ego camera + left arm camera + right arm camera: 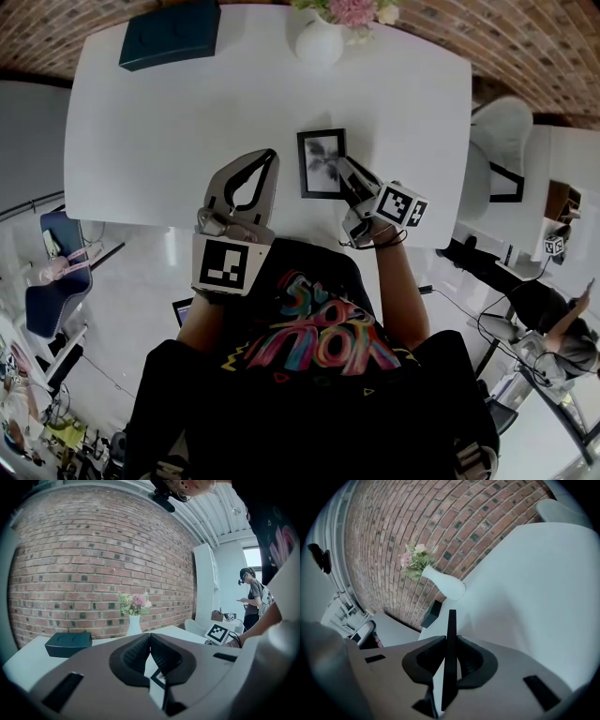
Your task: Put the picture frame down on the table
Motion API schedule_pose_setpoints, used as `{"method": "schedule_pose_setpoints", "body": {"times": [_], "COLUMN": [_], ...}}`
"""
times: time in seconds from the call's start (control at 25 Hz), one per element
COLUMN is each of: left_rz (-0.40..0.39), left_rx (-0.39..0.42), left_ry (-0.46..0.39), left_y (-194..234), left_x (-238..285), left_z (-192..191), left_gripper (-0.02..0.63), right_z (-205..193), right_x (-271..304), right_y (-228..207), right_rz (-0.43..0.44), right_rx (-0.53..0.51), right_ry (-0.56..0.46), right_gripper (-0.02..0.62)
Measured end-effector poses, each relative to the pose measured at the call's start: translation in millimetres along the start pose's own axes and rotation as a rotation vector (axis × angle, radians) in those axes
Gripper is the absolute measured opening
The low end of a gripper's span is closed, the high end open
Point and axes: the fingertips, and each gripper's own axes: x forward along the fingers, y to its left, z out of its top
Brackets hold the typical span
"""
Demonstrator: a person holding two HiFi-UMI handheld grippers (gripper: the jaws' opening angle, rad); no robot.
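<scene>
Right tongs [450,645] clamp the picture frame [322,164], left tongs [150,641] are clenched empty, and the vase [319,43] holds pink flowers [352,9].

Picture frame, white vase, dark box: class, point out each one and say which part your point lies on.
picture frame [322,164]: head view, the print inside its black border.
white vase [320,42]: head view, its round body.
dark box [171,35]: head view, its top face.

Open table [187,141] middle; vase [320,42] and box [171,35] line far edge.
</scene>
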Motion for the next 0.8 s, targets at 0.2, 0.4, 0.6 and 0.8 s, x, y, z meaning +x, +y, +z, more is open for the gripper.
{"method": "schedule_pose_setpoints", "body": {"times": [0.2, 0.4, 0.6, 0.8], "left_rz": [-0.001, 0.000, -0.003, -0.003], "left_rx": [-0.003, -0.010, -0.019, -0.018], "left_ry": [-0.001, 0.005, 0.008, 0.010], "left_y": [-2, -5, -5, -5], "left_x": [2, 3, 6, 8], "left_z": [-1, -2, -3, -3], "left_gripper": [0.025, 0.025, 0.025, 0.025], "right_z": [0, 2, 4, 7], "right_x": [0, 1, 0, -2], "right_y": [-9, -18, -24, -25], "right_rz": [-0.018, -0.043, -0.044, -0.040], "right_rx": [0.005, 0.025, 0.059, 0.056], "right_ry": [0.002, 0.001, -0.016, -0.042], "right_gripper": [0.094, 0.098, 0.123, 0.146]}}
